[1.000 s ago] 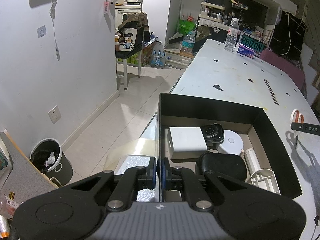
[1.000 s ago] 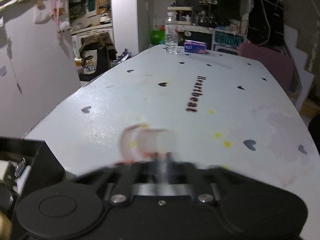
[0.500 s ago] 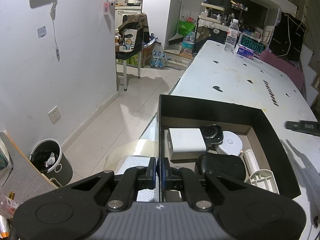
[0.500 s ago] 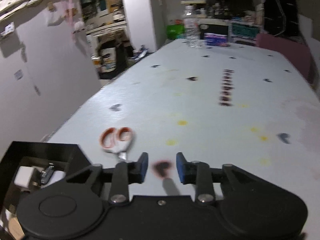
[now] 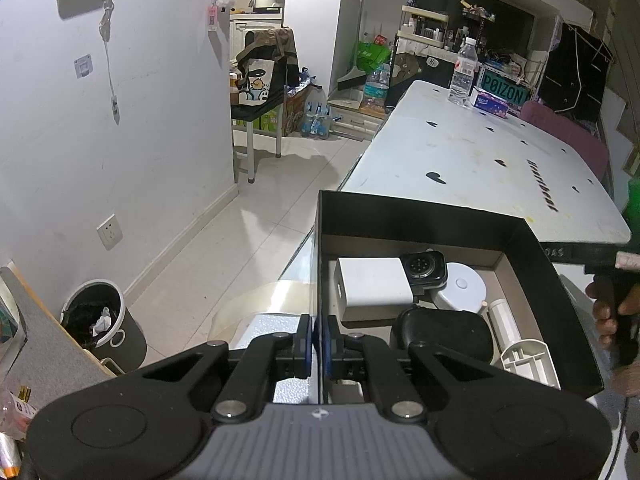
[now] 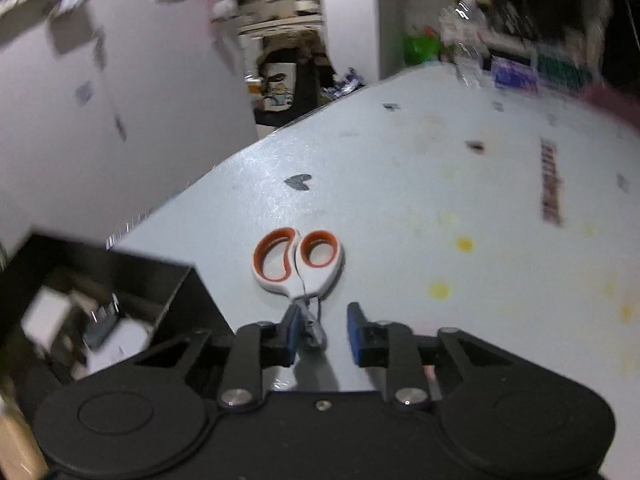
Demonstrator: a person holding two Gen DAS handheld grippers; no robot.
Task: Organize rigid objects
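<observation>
White-and-orange scissors (image 6: 298,268) lie flat on the pale table (image 6: 400,208), handles pointing away. My right gripper (image 6: 322,328) hovers over their blade end with its jaws closing. The blades sit between the jaws against the left pad (image 6: 290,330), and the right pad stands apart. My left gripper (image 5: 318,338) is shut on the left wall of the black box (image 5: 420,210). Inside the box are a white adapter (image 5: 374,288), a smartwatch (image 5: 424,268), a white puck (image 5: 464,288) and a black case (image 5: 440,338). The box corner (image 6: 176,280) lies just left of the scissors.
A water bottle (image 5: 464,72) and a tissue pack (image 5: 490,104) stand at the table's far end. A hand (image 5: 608,316) on the right gripper's handle shows right of the box. A waste bin (image 5: 102,320) stands on the floor to the left, by the wall.
My right gripper let go of the scissors onto the table, then swung left and down until their blades lay between its narrowing jaws. The left gripper and the box have not moved.
</observation>
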